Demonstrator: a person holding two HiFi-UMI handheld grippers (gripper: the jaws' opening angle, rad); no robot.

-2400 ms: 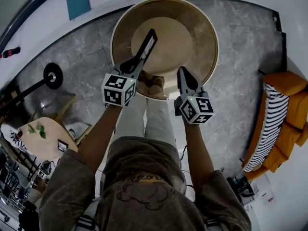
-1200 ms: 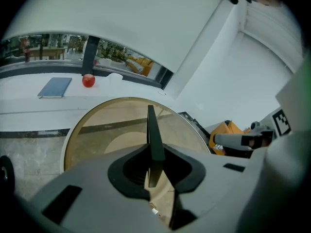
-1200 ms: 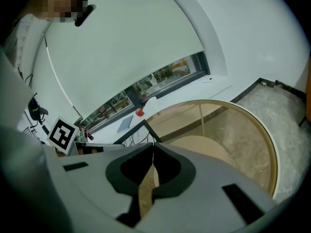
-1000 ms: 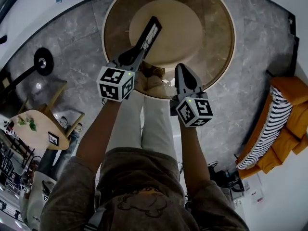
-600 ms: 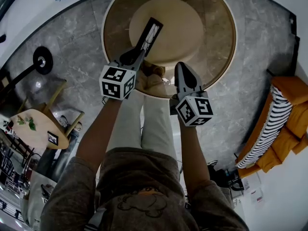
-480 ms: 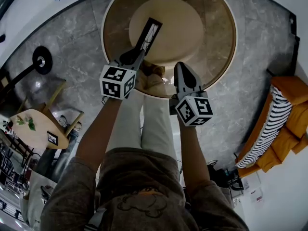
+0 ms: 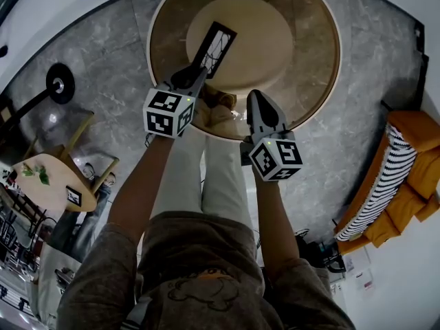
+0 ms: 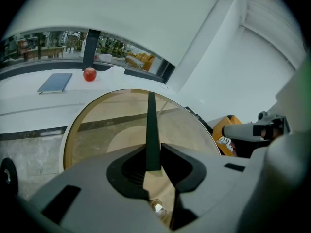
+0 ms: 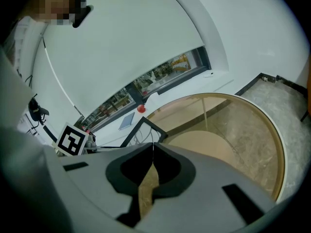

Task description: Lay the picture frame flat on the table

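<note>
Pinching the picture frame [image 8: 150, 125] edge-on by its lower end in the narrow jaws of the left gripper [image 8: 152, 165], just eased a touch wider. Holding it tilted, nearly on edge, over the round glass table [image 7: 313, 67], not yet flat. Parking the right gripper [image 9: 153, 148] alongside, closed tip to tip on nothing. Could slip and slap the glass if loosened further before touching down. Beyond: grey marble floor [image 7: 103, 60], orange sofa [image 7: 419, 157] at right, white ledge [image 8: 29, 98] with a blue book [image 8: 55, 82].
</note>
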